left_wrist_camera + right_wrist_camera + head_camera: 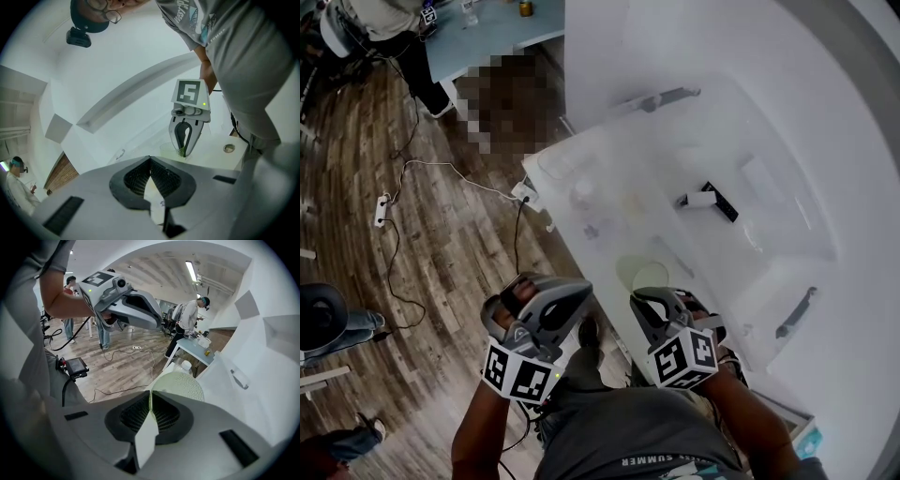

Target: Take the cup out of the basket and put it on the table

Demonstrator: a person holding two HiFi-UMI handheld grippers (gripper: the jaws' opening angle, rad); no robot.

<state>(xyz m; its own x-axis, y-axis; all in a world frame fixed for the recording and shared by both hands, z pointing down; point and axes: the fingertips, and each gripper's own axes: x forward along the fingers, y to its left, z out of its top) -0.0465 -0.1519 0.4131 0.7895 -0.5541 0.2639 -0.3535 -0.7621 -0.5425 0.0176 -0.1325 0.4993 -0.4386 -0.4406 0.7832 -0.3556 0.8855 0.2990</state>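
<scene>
- Two grippers sit closest to you, low in the head view: your left gripper (579, 292) over the wooden floor (441, 253) just off the tabletop's edge, and your right gripper (645, 298) over the near edge of the white tabletop (609, 47).
- Your left gripper's fingers (164, 180) are clenched tip to tip. Nothing is between them, and only a sliver of white surface shows in the gap behind the tips.
- Your right gripper's fingers (166, 416) are grasping the cup (180, 384), pinching its thin wall at the rim so that the wall runs straight down between the pads.
- That cup is pale green, see-through and dimpled on the outside. In the head view it lies just beyond your right gripper at the near edge of the tabletop. The left gripper view shows it low over the white surface, beside a round cable hole (228, 148). You cannot tell whether its base touches the tabletop.
- Just past the cup, glare washes out a clear basket (795, 315) with grey handles, and a black-and-white item (710, 199) lies within its outline. The glare hides where the basket's near rim runs, so you cannot tell how the cup sits against it.
- Farther off, a cable (450, 169) trails over the floor to a power strip (382, 208).
- Farthest away, another person (190, 317) stands at a light-blue table (199, 350).
</scene>
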